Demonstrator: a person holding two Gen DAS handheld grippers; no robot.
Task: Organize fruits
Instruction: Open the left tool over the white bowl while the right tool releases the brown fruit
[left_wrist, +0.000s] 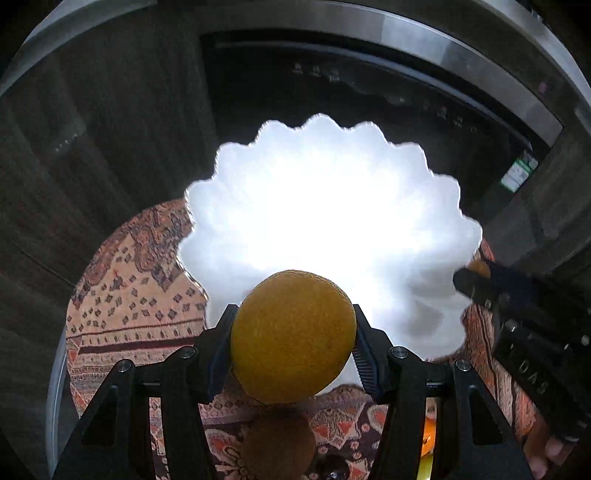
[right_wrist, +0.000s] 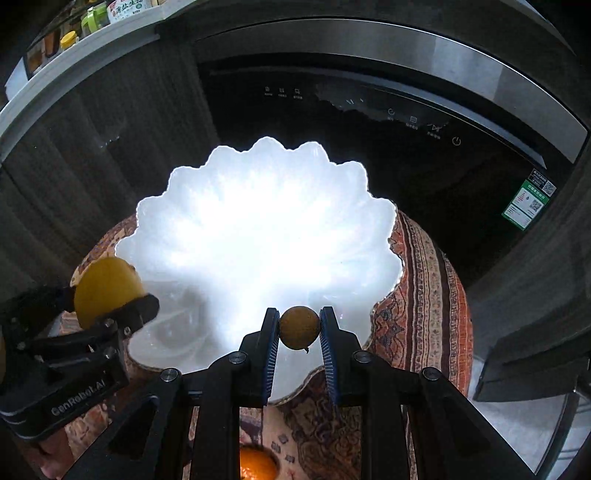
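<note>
- The left claw (left_wrist: 293, 332) is closed about halfway on a large yellow-orange fruit (left_wrist: 293, 336); both pads press on its sides, so the fruit is held firmly.
- The right claw (right_wrist: 299, 328) is almost fully closed on a small round fruit (right_wrist: 299, 327), which sits between the two blue ribbed pads near their tips.
- The white scalloped bowl (right_wrist: 166, 192) stands on a patterned cloth (right_wrist: 424, 280), in front of a dark appliance front with touch icons (right_wrist: 406, 122); the inside of the bowl looks empty, though the strong light washes it out.
- The relation that matters: both fruits hang over the near part of the bowl, inside its near rim, and the middle of the bowl lies ahead of each claw and below it.
- In the right wrist view the left claw comes in from the left edge of the bowl, and in the left wrist view the right claw comes in from the right edge; they are well apart, with the open bowl between them.
- Both claws seem equally near to the bowl, so I judge that either can release first; the small fruit may roll more when it lands.
- Some more fruit (right_wrist: 256, 463) lies on the cloth near the person, below the claws, not yet picked.
</note>
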